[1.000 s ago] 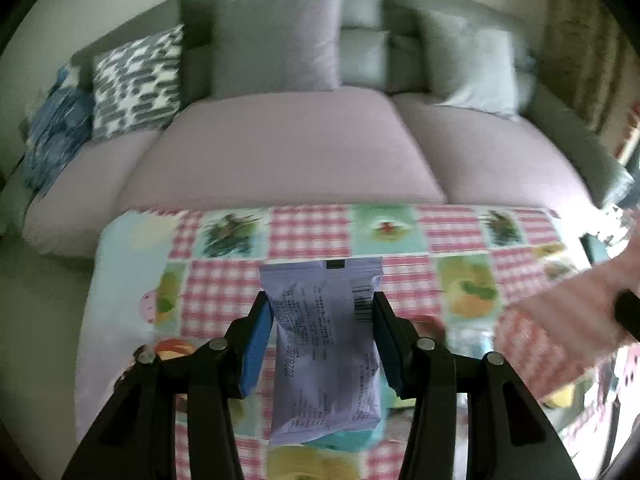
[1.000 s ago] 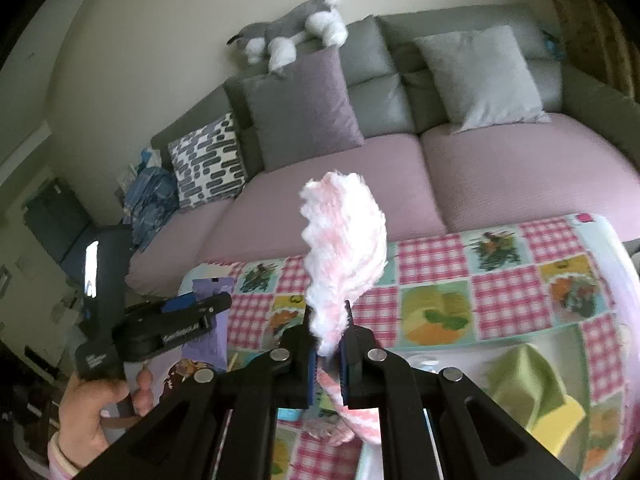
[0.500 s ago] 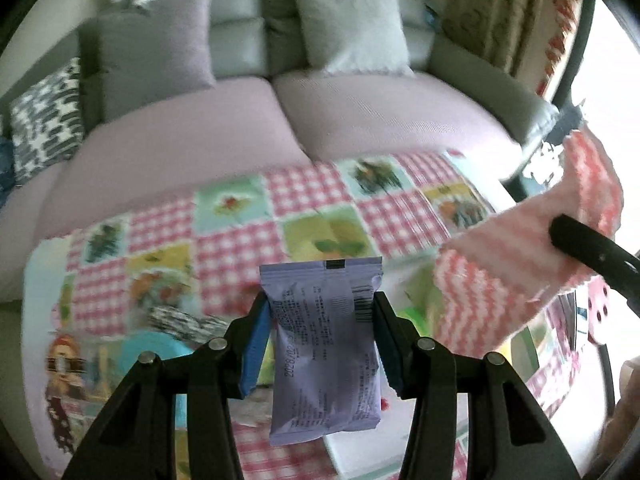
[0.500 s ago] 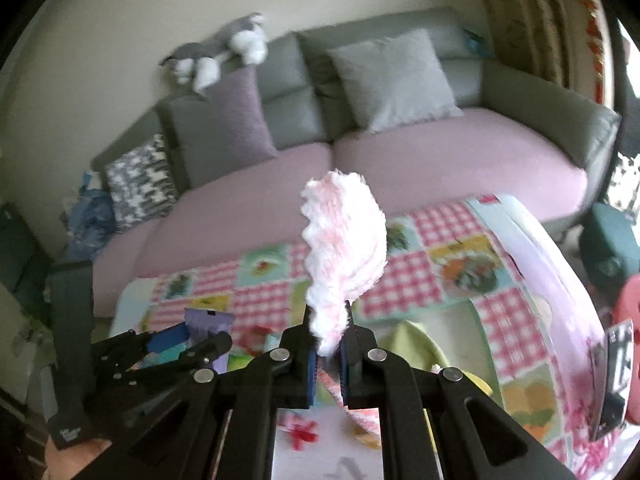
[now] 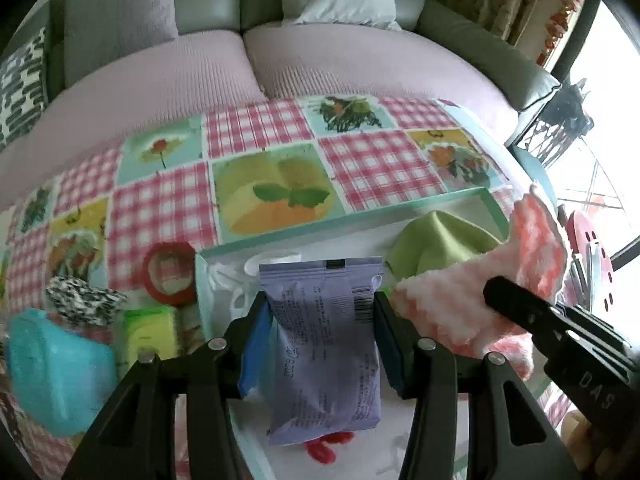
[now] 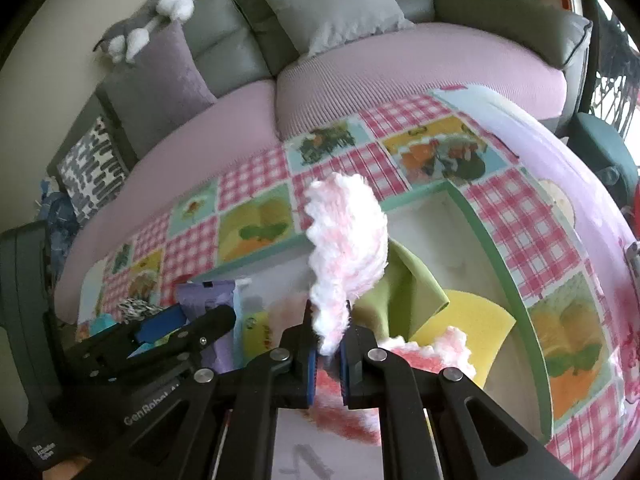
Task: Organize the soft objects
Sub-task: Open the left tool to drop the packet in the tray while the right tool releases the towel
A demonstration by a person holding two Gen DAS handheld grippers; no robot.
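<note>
My left gripper is shut on a purple snack packet and holds it above a white tray with a mint-green rim. My right gripper is shut on a fluffy pink-and-white cloth, held over the same tray. The cloth also shows at the right of the left wrist view. A green cloth and a yellow sponge lie in the tray. The left gripper and packet show at the left of the right wrist view.
Left of the tray on the checked tablecloth are a red tape roll, a black-and-white scrunchie, a teal object and a green-yellow sponge. A pink-cushioned sofa stands behind the table.
Both grippers have swung right and come down over the tray, each keeping its load. The tray and green cloth have come into the left wrist view.
</note>
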